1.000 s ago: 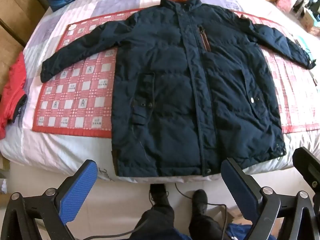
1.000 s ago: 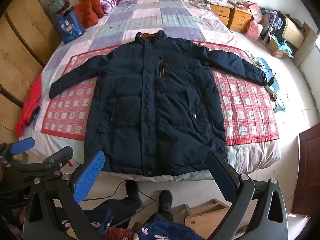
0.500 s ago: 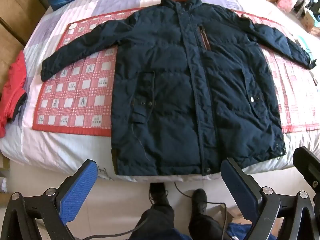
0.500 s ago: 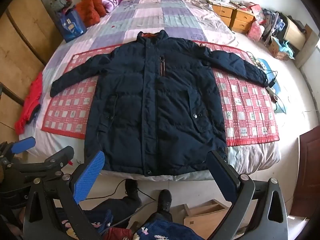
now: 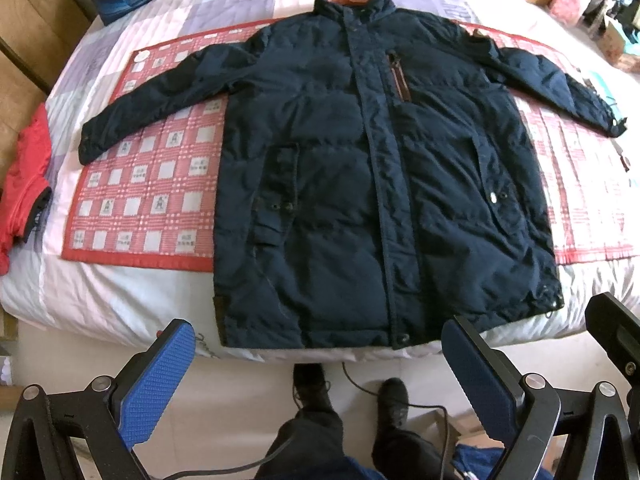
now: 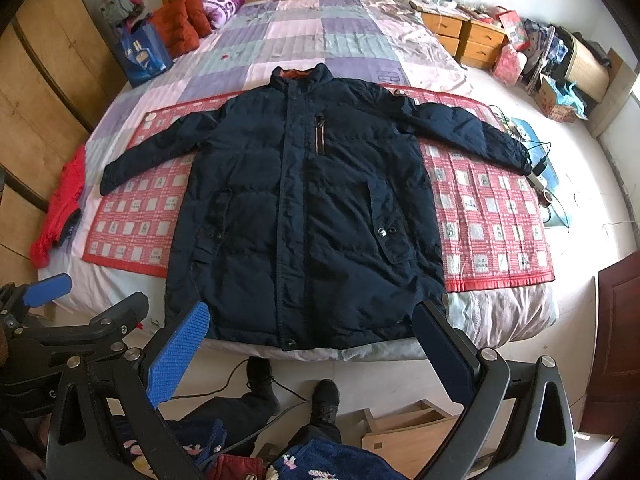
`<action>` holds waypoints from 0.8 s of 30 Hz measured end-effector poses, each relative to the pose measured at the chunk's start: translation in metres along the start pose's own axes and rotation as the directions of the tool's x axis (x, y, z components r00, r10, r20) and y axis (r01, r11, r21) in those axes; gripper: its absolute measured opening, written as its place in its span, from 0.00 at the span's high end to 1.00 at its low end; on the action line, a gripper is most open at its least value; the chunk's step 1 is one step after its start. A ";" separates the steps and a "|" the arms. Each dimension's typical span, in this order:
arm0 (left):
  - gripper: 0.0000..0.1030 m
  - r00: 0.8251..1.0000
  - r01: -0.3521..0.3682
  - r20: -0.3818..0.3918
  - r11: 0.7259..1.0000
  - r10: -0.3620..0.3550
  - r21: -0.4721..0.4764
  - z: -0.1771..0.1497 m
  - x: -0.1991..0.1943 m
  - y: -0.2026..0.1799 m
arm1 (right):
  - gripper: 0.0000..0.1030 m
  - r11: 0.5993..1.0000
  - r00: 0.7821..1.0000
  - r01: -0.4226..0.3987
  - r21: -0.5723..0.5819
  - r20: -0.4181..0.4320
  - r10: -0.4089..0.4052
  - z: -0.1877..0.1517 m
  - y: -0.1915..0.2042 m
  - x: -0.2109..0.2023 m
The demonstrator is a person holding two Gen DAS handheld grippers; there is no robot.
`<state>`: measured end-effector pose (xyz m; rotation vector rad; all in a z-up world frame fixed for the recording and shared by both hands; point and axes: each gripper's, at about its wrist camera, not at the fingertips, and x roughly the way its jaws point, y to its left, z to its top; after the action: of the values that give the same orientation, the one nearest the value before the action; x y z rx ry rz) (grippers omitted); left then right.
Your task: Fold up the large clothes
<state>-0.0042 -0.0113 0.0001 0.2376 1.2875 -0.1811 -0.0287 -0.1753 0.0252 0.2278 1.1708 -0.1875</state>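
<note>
1. Both hand-held grippers hang over the floor at the foot of the bed, your left gripper (image 5: pixel 318 384) and your right gripper (image 6: pixel 312 356), each with its blue-padded fingers spread wide and nothing between them. Neither touches any cloth.

2. Your work is the large navy-blue padded coat (image 6: pixel 304 208), lying face up and zipped on the red-and-white checked mat (image 6: pixel 492 224) across the patchwork-quilted bed (image 6: pixel 320 36). Its collar points to the wooden headboard, both sleeves are stretched out sideways, and its hem reaches the near edge of the mattress.

3. No fold appears started, so a sleeve looks like the sensible first step. Take the left sleeve (image 5: pixel 160 96) near the cuff with your left gripper, and pinch through the full padded thickness so it does not slip.

4. Lift only enough to clear the mat, then carry the cuff across the chest and lay it flat over the front placket.

5. Do the same for the right sleeve (image 6: pixel 472 136) with your right gripper. That cuff lies close to cables and a power strip (image 6: pixel 540 184) at the bedside, so grip cloth only.

6. Padded fabric probably springs back, so press each fold down before letting go.
</note>
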 end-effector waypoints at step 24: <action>0.01 1.000 -0.006 0.011 1.000 0.006 -0.005 -0.003 -0.012 -0.016 | 0.00 1.000 1.000 -0.007 -0.003 0.012 0.007 -0.003 -0.013 -0.010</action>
<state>-0.0146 -0.0263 0.0099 0.2356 1.2756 -0.1741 -0.0386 -0.1869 0.0319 0.2283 1.1576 -0.1811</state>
